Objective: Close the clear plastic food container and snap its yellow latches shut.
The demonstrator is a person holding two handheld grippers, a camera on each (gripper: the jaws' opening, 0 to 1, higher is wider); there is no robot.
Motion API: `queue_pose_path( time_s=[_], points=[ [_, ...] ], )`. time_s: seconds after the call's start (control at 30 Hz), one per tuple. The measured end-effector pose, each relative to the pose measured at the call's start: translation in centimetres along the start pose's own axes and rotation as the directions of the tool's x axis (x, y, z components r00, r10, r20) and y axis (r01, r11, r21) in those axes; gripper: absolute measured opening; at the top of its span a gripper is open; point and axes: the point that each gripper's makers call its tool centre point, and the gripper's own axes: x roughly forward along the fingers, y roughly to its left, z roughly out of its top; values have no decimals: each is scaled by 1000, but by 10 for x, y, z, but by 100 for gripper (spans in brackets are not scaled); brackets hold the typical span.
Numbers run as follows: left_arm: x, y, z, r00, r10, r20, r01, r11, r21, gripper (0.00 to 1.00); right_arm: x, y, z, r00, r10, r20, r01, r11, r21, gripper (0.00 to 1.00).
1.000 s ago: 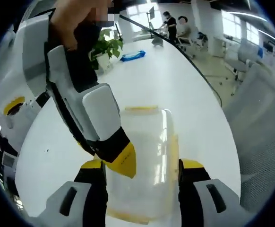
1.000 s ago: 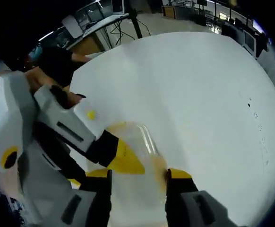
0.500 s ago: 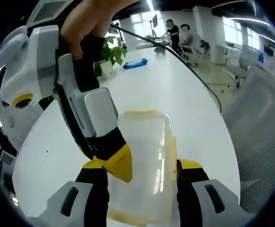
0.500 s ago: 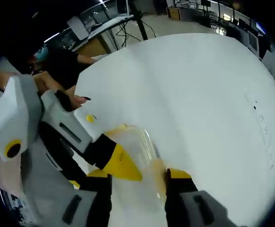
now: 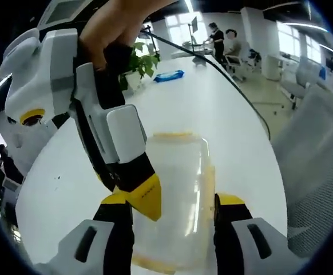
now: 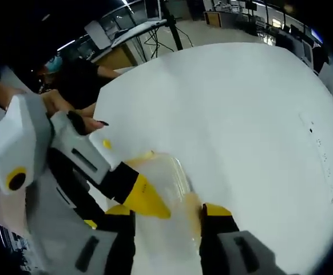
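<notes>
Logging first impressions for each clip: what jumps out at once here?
The clear plastic container lies on the white table between the left claw's yellow-tipped jaws. The right claw comes in from the left, its yellow tip pressing on the lid. Behind stand a potted plant and people.

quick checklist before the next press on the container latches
1. Clear plastic food container on the white table: ok.
2. Container between the left hand-held gripper jaws: ok; contact: cannot tell.
3. Right hand-held gripper straddles the container: ok.
4. Lid fully seated: cannot tell.
5. Far yellow latch snapped shut: cannot tell.
6. Table around the container free of clutter: ok.
</notes>
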Motion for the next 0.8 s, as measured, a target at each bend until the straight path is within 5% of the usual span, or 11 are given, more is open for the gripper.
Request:
queue_pose_path(
  time_s=[0.23, 0.4, 0.53, 0.6, 0.8],
  points=[
    [0, -2, 0, 1000, -14, -1, 14, 1000, 8, 54, 1, 4, -1, 1000, 12, 21, -12, 1000, -20, 42],
    [-2, -6, 2, 996, -69, -60, 70, 997, 27, 55, 1, 6, 0, 998, -3, 56, 3, 1000, 7, 44],
    [-2, -7, 1, 996, -65, -65, 66, 998, 17, 55, 1, 5, 0, 998, -9, 63, 8, 1000, 22, 44],
    [-4, -8, 4, 997, -60, -43, 58, 996, -65, 55, 1, 6, 0, 998, -11, 65, 8, 999, 33, 44],
    [-5, -10, 2, 997, -24, -74, 22, 999, -37, 56, 2, 7, 1, 998, -18, 64, 14, 998, 55, 44]
  ],
)
